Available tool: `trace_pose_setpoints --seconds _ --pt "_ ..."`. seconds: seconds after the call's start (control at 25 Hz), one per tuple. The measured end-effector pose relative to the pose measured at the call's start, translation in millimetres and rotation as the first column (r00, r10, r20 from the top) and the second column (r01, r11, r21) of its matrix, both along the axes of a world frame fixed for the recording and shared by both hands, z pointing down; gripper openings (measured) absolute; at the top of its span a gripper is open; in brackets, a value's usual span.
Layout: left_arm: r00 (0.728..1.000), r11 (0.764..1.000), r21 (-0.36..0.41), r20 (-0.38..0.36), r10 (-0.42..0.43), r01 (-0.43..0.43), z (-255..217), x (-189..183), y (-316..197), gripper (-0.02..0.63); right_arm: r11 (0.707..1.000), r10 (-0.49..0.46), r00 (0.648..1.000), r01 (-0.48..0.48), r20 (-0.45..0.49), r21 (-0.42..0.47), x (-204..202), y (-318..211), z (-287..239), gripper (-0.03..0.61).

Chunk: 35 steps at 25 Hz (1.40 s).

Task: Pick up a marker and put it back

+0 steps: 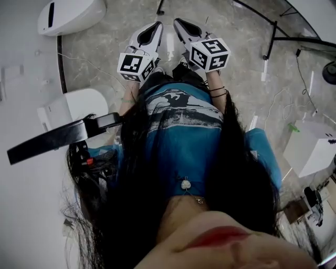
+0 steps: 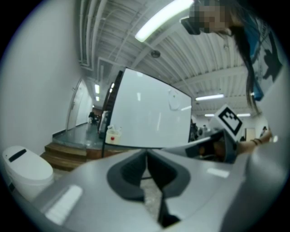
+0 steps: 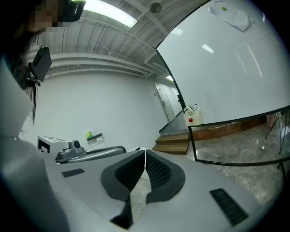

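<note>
At the far left, a white rounded plastic unit [image 1: 71,14] is seen on the grey marbled floor [image 1: 105,47]. The left gripper [image 1: 156,26] is held low in front of the person's blue printed shirt [image 1: 184,126] and is pointed at the floor. Its dark jaws are pressed together with nothing between them. Just to its right, the right gripper [image 1: 179,24] is held likewise, jaws closed and empty. A large white board in a black frame [image 2: 149,113] is seen beyond the jaws in both gripper views. A small white box with a red dot [image 3: 192,118] is seen at its lower left corner. A marker cannot be made out in any view.
</note>
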<state>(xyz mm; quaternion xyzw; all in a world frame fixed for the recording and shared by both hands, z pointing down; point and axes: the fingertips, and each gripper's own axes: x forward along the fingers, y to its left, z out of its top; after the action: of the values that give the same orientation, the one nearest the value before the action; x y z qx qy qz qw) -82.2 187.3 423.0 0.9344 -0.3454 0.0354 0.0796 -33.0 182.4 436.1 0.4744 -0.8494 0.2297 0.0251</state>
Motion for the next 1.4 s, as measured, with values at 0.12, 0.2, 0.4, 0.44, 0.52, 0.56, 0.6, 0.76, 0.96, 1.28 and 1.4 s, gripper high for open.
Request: trace_pose_setpoints --seconds 0.12,0.2,0.4,0.44,0.52,0.56,0.6,0.76,0.96,1.28,1.4 --pt "1.0 1.0 0.001 -0.02 -0.002 0.002 -2.4 -21.8 2.3 0.008 1.0 0.01 1.0 -0.01 -0.016 0.005 -18.7 7.7 -1.7 0.015" --pt "1.0 1.0 0.002 -0.023 0.008 -0.008 -3.2 -30.2 5.8 0.008 1.0 0.02 0.999 -0.02 -0.026 0.005 -26.7 12.6 -2.7 0.015" --pt "0.998 0.999 -0.003 -0.028 0.047 -0.047 0.8 -44.1 20.4 0.008 0.999 0.049 0.998 -0.049 -0.046 0.004 -42.4 28.3 -0.1 0.015" --pt "0.998 0.999 -0.002 -0.028 0.053 -0.054 0.8 -46.6 23.4 0.008 0.999 0.054 0.997 -0.054 -0.049 0.005 -45.1 31.5 0.0 0.015" --pt "0.997 0.998 -0.002 -0.028 0.065 -0.065 0.3 -48.8 28.3 0.008 0.998 0.066 0.996 -0.066 -0.053 0.004 -47.5 37.3 0.1 0.015" --pt "0.997 0.998 -0.004 -0.027 0.07 -0.07 0.5 -49.2 30.4 0.008 0.997 0.072 0.996 -0.072 -0.056 0.001 -47.8 40.1 0.7 0.015" --pt "0.997 0.997 -0.007 -0.026 0.074 -0.074 1.1 -49.8 32.0 0.008 0.997 0.076 0.995 -0.076 -0.059 -0.002 -48.3 42.6 1.6 0.015" --pt "0.996 0.996 -0.007 -0.03 0.09 -0.09 4.1 -53.5 34.3 0.008 0.996 0.09 0.994 -0.091 -0.065 -0.003 -52.7 47.1 4.7 0.015" --pt "0.992 0.993 0.006 -0.035 0.118 -0.118 0.0 -46.3 39.4 0.008 0.994 0.107 0.992 -0.107 -0.068 0.009 -48.6 50.2 0.6 0.015" --pt "0.993 0.993 0.012 -0.037 0.115 -0.114 -4.4 -42.3 28.9 0.008 0.995 0.104 0.992 -0.104 -0.073 0.015 -44.2 40.8 -3.6 0.015" --pt "0.993 0.994 0.013 -0.036 0.109 -0.109 -3.0 -45.4 25.4 0.008 0.994 0.105 0.992 -0.104 -0.075 0.017 -44.6 37.8 -2.8 0.015"
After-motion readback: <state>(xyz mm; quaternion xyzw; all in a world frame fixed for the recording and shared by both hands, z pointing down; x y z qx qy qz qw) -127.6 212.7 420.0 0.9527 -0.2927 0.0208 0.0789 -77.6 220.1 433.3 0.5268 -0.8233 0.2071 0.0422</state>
